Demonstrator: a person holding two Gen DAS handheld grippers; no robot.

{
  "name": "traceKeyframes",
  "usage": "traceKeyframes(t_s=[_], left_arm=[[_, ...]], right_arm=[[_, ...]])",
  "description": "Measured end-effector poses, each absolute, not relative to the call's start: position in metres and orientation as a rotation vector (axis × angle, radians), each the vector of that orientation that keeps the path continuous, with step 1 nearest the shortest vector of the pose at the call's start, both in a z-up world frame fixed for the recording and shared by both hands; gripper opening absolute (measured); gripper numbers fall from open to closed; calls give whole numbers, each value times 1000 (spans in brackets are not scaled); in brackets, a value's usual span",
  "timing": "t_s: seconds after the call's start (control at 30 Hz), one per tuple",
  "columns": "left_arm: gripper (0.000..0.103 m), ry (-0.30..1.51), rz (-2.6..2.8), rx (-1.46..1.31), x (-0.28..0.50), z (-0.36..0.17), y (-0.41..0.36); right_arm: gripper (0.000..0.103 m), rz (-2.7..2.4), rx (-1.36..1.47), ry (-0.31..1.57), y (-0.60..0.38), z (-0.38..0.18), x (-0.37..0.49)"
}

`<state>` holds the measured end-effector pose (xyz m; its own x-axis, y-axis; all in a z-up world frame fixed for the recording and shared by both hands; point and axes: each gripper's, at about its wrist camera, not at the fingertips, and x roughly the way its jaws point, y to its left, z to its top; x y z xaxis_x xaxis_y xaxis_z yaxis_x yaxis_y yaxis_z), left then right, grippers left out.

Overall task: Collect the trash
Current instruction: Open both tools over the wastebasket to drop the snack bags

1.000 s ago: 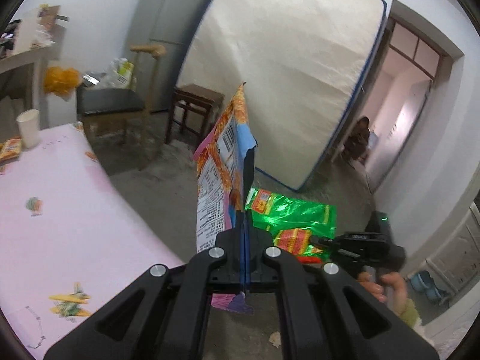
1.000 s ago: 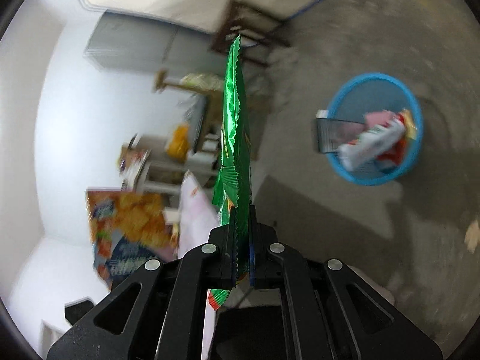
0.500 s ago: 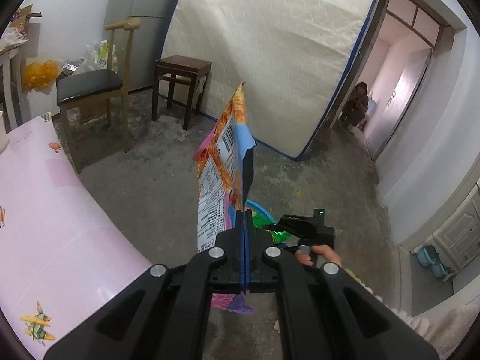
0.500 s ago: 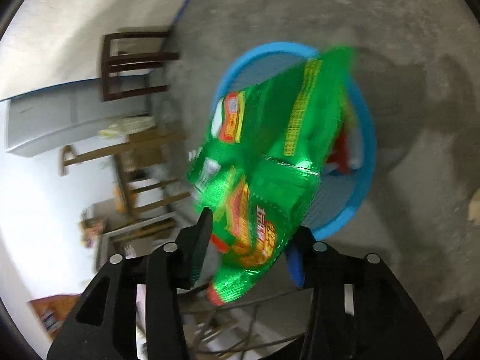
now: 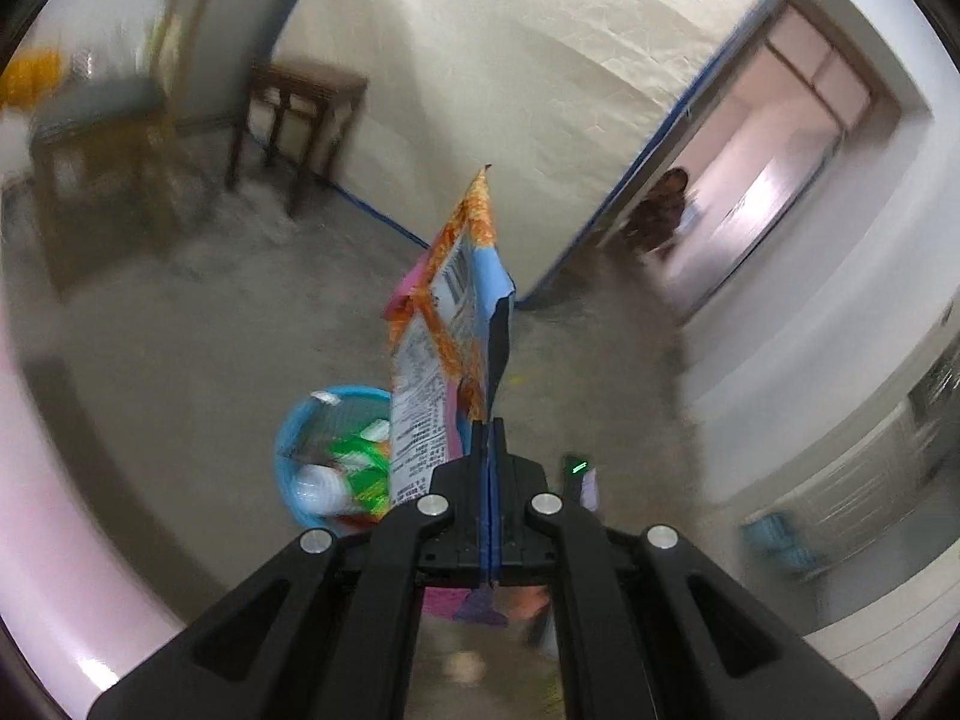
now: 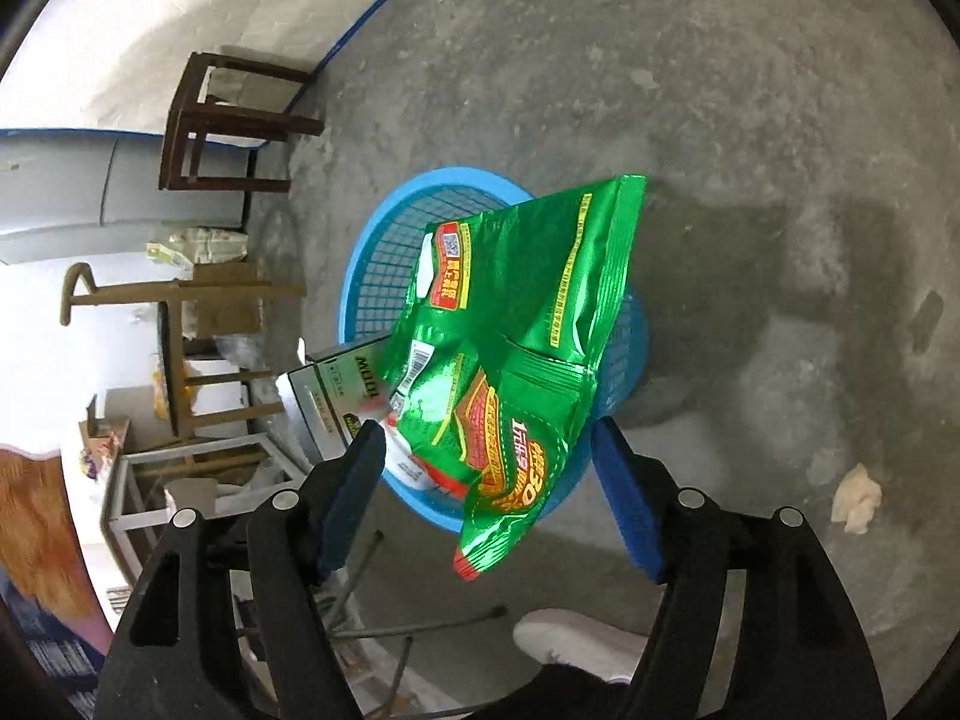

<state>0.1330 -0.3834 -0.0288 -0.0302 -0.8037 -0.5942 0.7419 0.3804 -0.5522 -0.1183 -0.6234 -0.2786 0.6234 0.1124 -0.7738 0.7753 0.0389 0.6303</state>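
Trash: green bag [image 6: 510, 354] dropping loose between your right gripper's [image 6: 486, 480] just-spread jaws over the blue basket [image 6: 384, 252], box already inside; orange bag [image 5: 447, 324] pinched in your left gripper [image 5: 487, 450], left to bin.

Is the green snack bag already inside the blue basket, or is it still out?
Partly in: the green snack bag lies across the blue basket, its lower end overhanging the rim.
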Motion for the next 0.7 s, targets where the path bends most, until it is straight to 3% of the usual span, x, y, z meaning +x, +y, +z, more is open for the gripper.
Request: traceKeyframes(t_s=[0.23, 0.3, 0.37, 0.43, 0.57, 0.7], left_arm=[[2, 1415, -1192, -420, 184, -143, -468], [12, 1518, -1078, -399, 190, -187, -487], [30, 1666, -893, -291, 191, -245, -497], [35, 1737, -766, -234, 189, -274, -491], [35, 1700, -724, -214, 183, -277, -474], [35, 1608, -747, -192, 187, -243, -456]], right_arm=[[68, -578, 1578, 730, -625, -296, -128], [68, -578, 1598, 726, -623, -296, -133], [68, -581, 1619, 717, -621, -297, -140], [68, -576, 1625, 710, -621, -297, -144], [68, -571, 1597, 696, -623, -293, -146], [68, -577, 1562, 709, -625, -291, -138]])
